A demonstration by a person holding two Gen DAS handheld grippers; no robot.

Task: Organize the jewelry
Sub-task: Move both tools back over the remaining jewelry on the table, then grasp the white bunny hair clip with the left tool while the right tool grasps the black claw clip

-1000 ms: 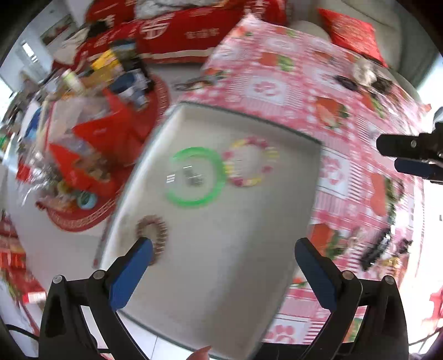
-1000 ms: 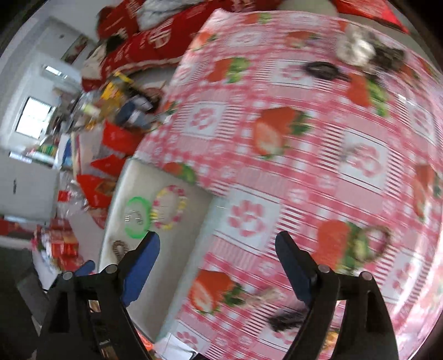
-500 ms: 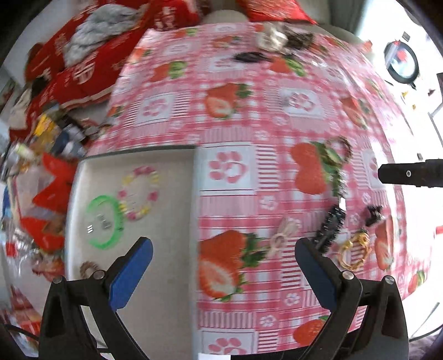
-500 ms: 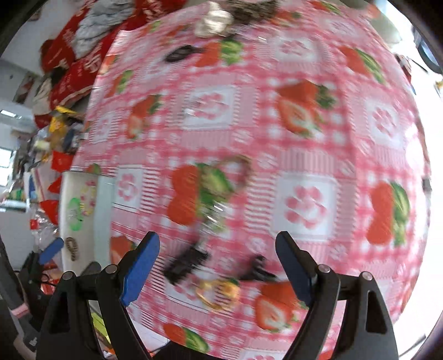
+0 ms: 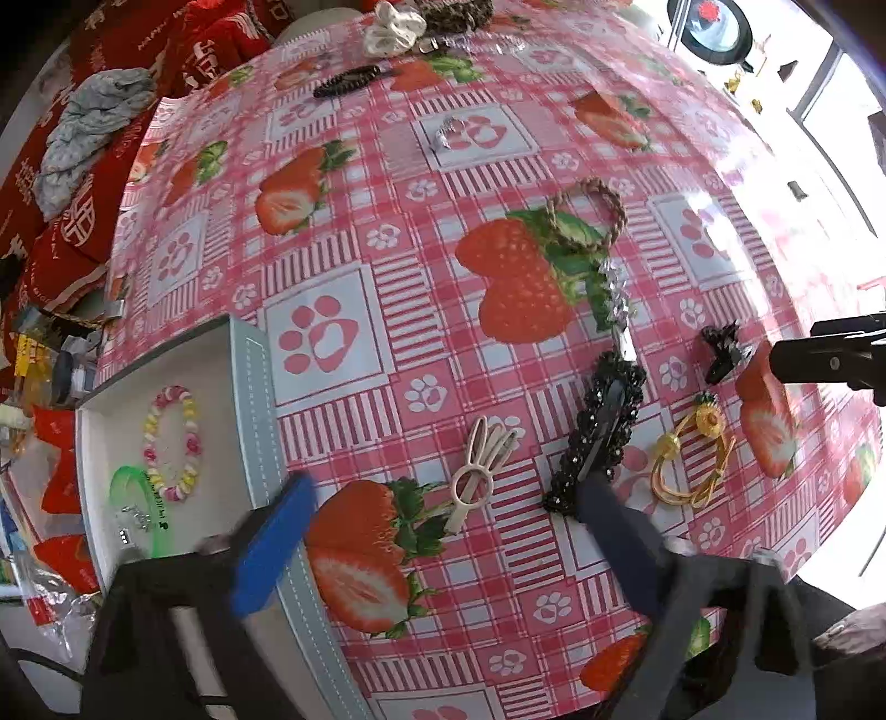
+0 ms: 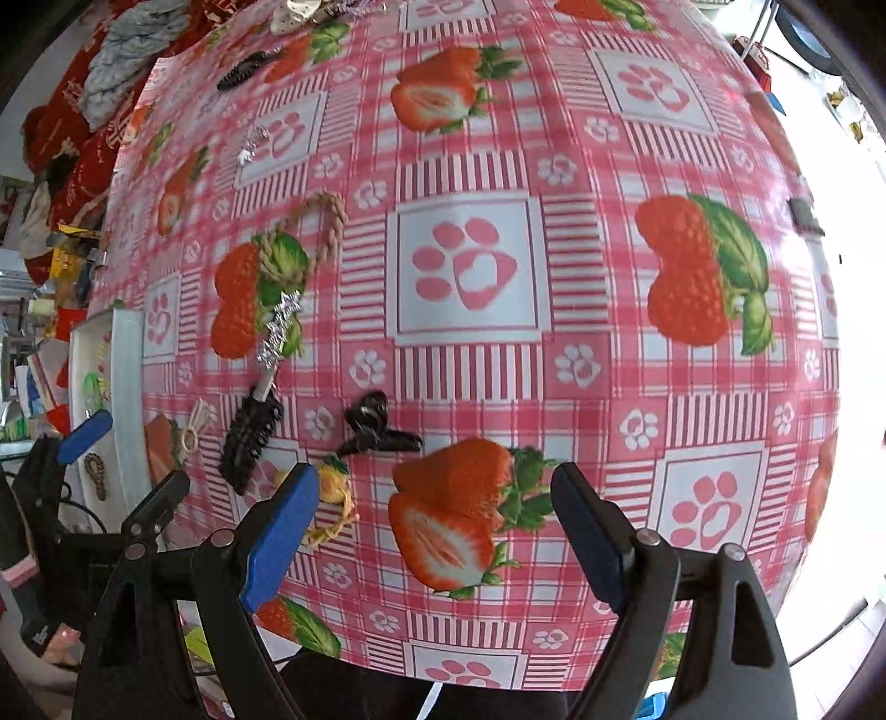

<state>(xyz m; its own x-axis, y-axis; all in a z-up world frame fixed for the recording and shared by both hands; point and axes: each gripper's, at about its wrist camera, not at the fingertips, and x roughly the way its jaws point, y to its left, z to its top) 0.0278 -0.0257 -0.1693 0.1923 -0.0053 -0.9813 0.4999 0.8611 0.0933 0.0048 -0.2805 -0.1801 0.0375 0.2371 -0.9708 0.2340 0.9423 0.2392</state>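
A grey tray (image 5: 252, 421) at the table's left edge holds a pastel bead bracelet (image 5: 171, 440) and a green bangle (image 5: 135, 512). On the strawberry cloth lie a beige rabbit clip (image 5: 479, 471), a black beaded clip (image 5: 603, 432), a yellow hair tie (image 5: 692, 459), a small black claw clip (image 5: 722, 351), a rope ring (image 5: 587, 216) and a silver star pin (image 5: 617, 302). My left gripper (image 5: 443, 531) is open and empty above the rabbit clip. My right gripper (image 6: 432, 531) is open and empty, just in front of the claw clip (image 6: 374, 426) and yellow tie (image 6: 332, 498).
A black hair clip (image 5: 346, 80), a white scrunchie (image 5: 396, 27) and a small silver piece (image 5: 446, 133) lie at the far side of the table. Red bags and clutter (image 5: 55, 183) sit beyond the left edge. The right gripper shows at the right of the left wrist view (image 5: 830, 354).
Both grippers have swung right, away from the tray and over the loose items on the cloth. Both stay open and empty.
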